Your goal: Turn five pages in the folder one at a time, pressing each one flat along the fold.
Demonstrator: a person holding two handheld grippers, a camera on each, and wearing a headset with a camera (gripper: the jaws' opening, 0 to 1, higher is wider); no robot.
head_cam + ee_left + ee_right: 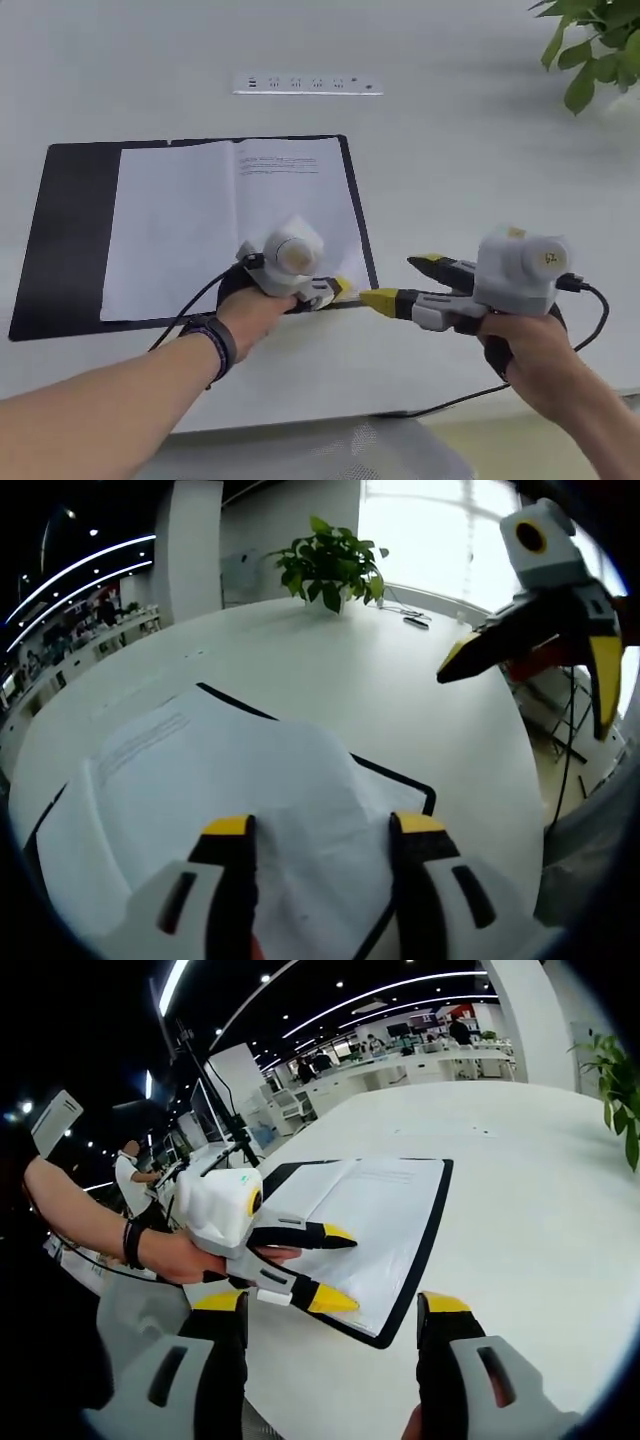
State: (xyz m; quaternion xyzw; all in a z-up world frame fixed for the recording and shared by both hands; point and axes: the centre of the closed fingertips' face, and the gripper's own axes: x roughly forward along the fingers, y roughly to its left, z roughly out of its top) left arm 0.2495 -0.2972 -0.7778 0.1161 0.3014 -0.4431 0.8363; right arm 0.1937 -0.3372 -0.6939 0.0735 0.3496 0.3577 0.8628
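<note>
The black folder lies open on the white table, with a white page on top that carries a few lines of print near its top. My left gripper is open at the folder's near right corner. In the left gripper view its yellow-tipped jaws straddle the slightly rumpled page. My right gripper is open and empty just right of the folder, over bare table. The right gripper view has its own jaws facing the left gripper and the folder.
A white power strip lies behind the folder. A green plant stands at the far right corner. Cables trail from both grippers over the table's near edge. In the background of the right gripper view are a person and desks.
</note>
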